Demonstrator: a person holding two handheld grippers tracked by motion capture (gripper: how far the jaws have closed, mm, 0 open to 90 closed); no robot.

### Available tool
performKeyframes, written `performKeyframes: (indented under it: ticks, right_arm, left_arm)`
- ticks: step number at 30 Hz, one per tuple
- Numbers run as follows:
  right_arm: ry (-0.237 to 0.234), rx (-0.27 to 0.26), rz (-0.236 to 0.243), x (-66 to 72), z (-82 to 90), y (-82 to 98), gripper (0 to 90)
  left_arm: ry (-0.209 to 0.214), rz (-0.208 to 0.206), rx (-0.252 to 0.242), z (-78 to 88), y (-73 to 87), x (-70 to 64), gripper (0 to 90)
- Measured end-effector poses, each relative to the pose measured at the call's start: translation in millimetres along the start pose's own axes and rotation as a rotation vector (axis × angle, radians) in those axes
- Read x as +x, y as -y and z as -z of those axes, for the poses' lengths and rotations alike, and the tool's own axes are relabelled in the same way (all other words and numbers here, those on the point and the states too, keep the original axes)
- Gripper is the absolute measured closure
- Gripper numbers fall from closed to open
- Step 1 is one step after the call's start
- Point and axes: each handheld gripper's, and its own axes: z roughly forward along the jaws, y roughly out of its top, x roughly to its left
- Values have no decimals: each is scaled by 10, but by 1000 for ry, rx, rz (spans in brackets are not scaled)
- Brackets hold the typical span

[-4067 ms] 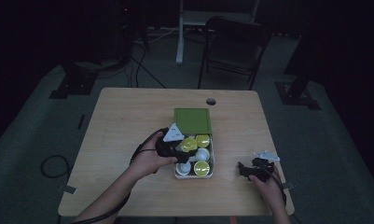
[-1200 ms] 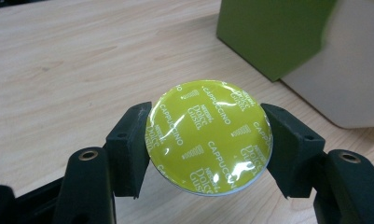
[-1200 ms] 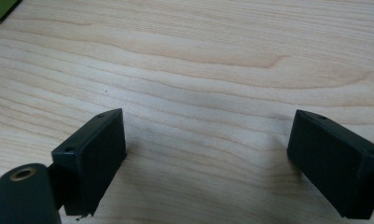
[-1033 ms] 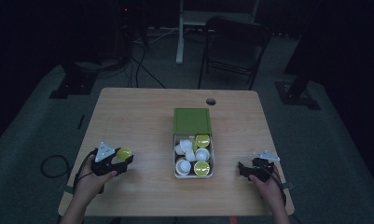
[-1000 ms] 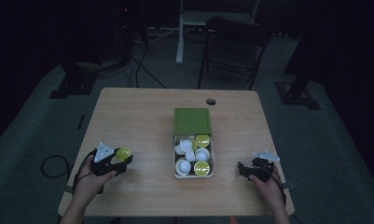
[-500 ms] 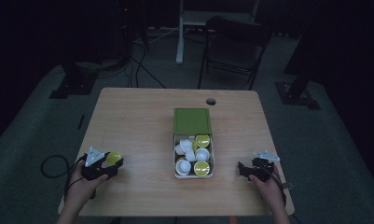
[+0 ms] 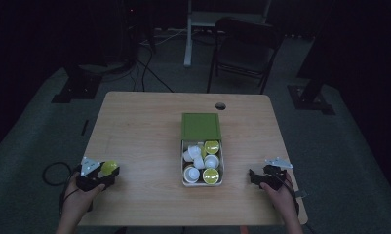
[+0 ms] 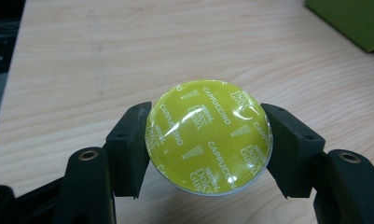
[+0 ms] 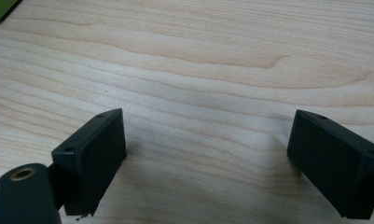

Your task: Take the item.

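The coffee capsule (image 8: 209,136) sits clamped between the two black jaws of the left hand-held gripper (image 7: 96,174), low over the worktop (image 7: 139,131) near its front left corner. Its foil lid is yellow-green and faces up, printed over and over in white with "CAPPUCCINO" and "Nescafé Dolce Gusto", with small cup marks between the words. A white rim peeks out under the foil at the near side. In the left gripper view nothing lies between the capsule and the bare wood below it.

The open box (image 7: 202,168) stands well apart, around the middle of the worktop, with its green lid (image 7: 200,126) lying at the far end. Inside are more capsules, some showing yellow-green foil, others turned with their white bodies up. A round cable hole (image 7: 220,106) is cut near the far edge.

The right hand-held gripper (image 7: 259,176) rests by the front right corner, its jaws standing wide with only plain wood grain between them. Beyond the far edge a dark folding chair (image 7: 244,48) and cables (image 7: 151,68) sit on the floor.
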Motion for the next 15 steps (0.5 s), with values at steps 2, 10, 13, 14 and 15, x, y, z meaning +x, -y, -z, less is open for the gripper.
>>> performKeyframes:
  ticks: [2,10,13,14,15]
  right_arm:
    - [0,0,0,0,0,0,111]
    - [0,0,0,0,0,0,111]
    - [0,0,0,0,0,0,111]
    - [0,0,0,0,0,0,111]
    - [0,0,0,0,0,0,111]
  left_arm:
    - [-20,4,4,2,25,25,383]
    - [-72,-1,22,-14,90,75,383]
    - [-76,-6,26,-26,104,82,383]
    - [-74,-3,27,-32,109,80,383]
    - [-74,-6,30,-38,114,78,383]
